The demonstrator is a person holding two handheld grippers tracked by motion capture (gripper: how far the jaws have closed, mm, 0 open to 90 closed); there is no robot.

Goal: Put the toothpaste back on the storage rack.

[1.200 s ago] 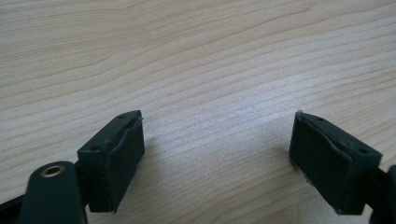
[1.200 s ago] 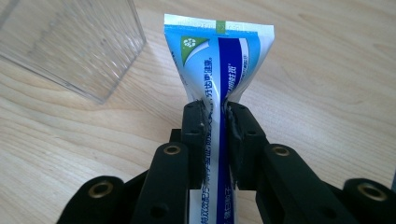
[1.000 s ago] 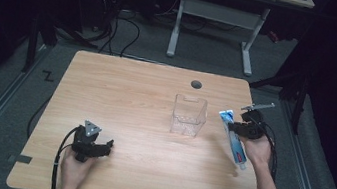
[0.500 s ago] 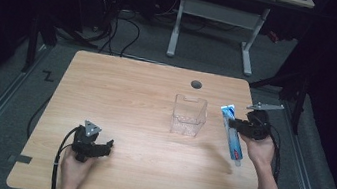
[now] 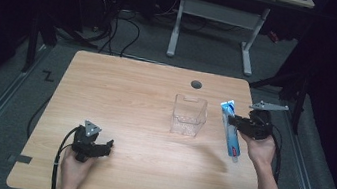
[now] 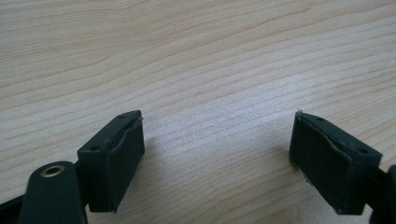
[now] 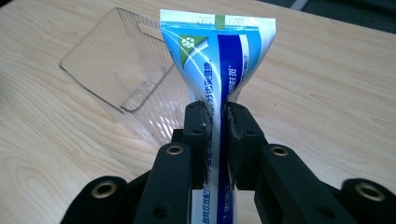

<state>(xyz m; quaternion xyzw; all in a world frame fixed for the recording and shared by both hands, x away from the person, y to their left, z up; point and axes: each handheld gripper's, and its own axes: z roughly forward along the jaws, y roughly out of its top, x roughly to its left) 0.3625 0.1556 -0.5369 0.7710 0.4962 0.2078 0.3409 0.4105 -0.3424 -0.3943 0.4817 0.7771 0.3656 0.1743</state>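
Observation:
A blue and white toothpaste tube (image 5: 231, 130) (image 7: 217, 65) is clamped between the jaws of my right gripper (image 5: 237, 126) (image 7: 216, 116), lifted above the table's right side with its flat crimped end pointing away. A clear plastic box (image 5: 189, 116) (image 7: 122, 74) stands just left of the tube, open at the top. My left gripper (image 5: 98, 145) (image 6: 219, 154) rests low at the table's front left, jaws wide apart with only bare wood between its pads (image 6: 123, 154).
The wooden table (image 5: 130, 99) has a round cable hole (image 5: 196, 84) near its far edge. A desk frame and cables stand on the floor behind. Cables trail from both grippers off the near edge.
My right gripper has risen a little with the toothpaste tube, carrying it slightly toward the box. The left gripper has stayed put.

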